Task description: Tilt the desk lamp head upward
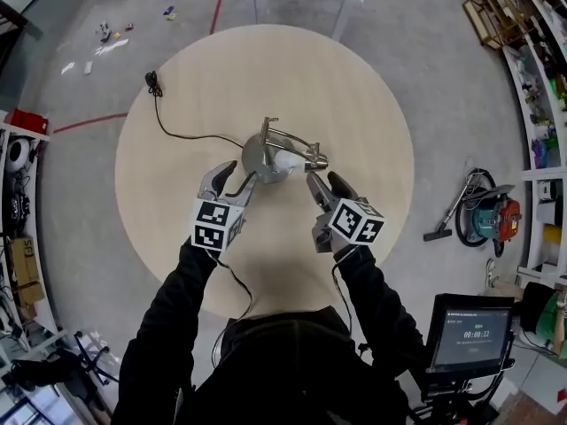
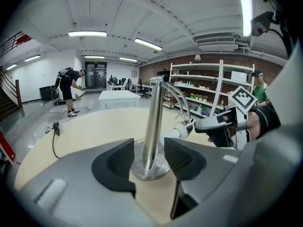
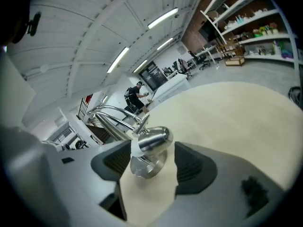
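The desk lamp (image 1: 266,156) stands near the middle of the round table (image 1: 354,87). Left gripper (image 1: 241,173) is open, jaws apart w/ the lamp pole (image 2: 154,122) between them, not pressed. Right gripper (image 1: 323,181) is open also, jaws on each side of the lamp head (image 3: 152,138), no grip.

Table (image 1: 354,87) bare around lamp (image 1: 263,158); cord (image 1: 154,84) trails far-left, seemingly clear of approach.

A large lab or workshop hall: concrete floor (image 1: 84,180) with tape marks (image 1: 85,123), stocked metal shelves (image 2: 208,94) by a brick wall (image 2: 158,71), strip lights (image 2: 87,33), vacuum cleaner (image 1: 485,212), monitor (image 1: 468,330).
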